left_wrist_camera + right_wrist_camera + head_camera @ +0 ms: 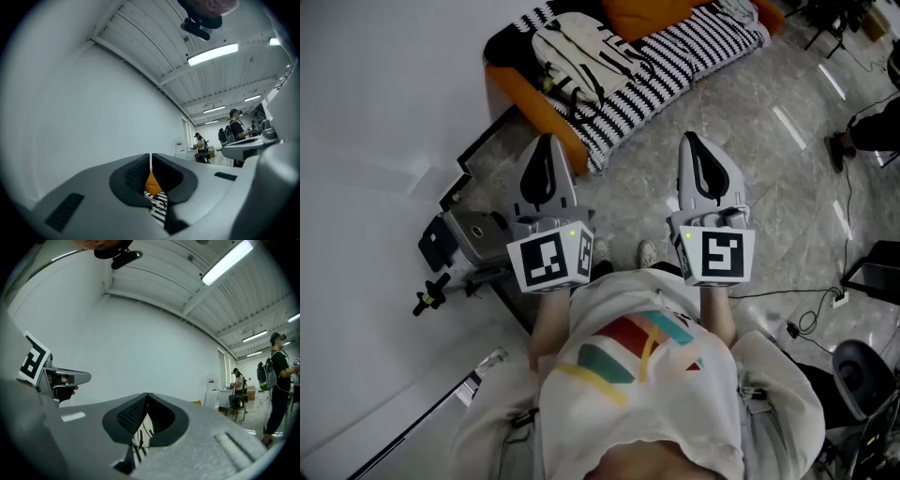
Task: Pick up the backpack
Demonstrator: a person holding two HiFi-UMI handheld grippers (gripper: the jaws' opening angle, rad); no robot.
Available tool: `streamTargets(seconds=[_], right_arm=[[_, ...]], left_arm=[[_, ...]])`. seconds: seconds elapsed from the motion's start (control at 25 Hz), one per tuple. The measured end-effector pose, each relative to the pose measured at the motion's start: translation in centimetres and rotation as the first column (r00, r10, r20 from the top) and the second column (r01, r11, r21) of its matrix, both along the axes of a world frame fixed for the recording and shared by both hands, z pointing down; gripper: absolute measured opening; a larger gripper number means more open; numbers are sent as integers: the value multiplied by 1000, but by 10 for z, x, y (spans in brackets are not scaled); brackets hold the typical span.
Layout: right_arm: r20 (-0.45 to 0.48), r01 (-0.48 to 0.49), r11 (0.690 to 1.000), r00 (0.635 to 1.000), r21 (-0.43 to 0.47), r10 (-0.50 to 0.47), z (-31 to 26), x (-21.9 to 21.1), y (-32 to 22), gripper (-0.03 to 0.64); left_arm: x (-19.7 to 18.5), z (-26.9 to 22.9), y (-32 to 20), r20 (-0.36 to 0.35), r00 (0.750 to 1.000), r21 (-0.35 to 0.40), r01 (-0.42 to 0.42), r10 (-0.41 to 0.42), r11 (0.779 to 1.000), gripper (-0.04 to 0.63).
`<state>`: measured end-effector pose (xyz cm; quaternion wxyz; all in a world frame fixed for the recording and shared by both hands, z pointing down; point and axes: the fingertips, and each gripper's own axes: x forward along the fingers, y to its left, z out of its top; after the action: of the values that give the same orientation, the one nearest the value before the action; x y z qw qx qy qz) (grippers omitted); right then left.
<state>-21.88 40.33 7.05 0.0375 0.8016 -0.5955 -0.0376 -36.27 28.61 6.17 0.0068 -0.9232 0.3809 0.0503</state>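
L gripper [547,142], R gripper [690,141] jaws together, empty; only head view shows whole backpack [577,52] on striped sofa [675,64].

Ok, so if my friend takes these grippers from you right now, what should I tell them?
The left hand-held gripper is shut and empty, held up in the air.
The right hand-held gripper is shut and empty too, beside it.
The backpack, cream with dark straps, lies on the striped blanket on the orange sofa, ahead of both grippers and untouched.
Done: nothing yet.
Left: step closer, open the jaws, grip the backpack and lift it.
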Motion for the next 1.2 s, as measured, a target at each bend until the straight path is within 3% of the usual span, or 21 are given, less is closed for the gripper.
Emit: streamTargets(seconds=[0.44, 0.6, 1.2], right_arm=[[48, -27, 1000, 999, 5, 26, 3, 9, 4, 5], [34, 17, 999, 999, 28, -18, 3, 11, 5, 5], [58, -40, 999, 998, 16, 39, 15, 68, 43, 5]], left_arm=[[2, -7, -1, 0, 1000, 17, -2, 2, 1000, 26], [9, -10, 4, 0, 1000, 30, -9, 9, 1000, 26], [70, -7, 28, 12, 998, 41, -64, 64, 997, 23]])
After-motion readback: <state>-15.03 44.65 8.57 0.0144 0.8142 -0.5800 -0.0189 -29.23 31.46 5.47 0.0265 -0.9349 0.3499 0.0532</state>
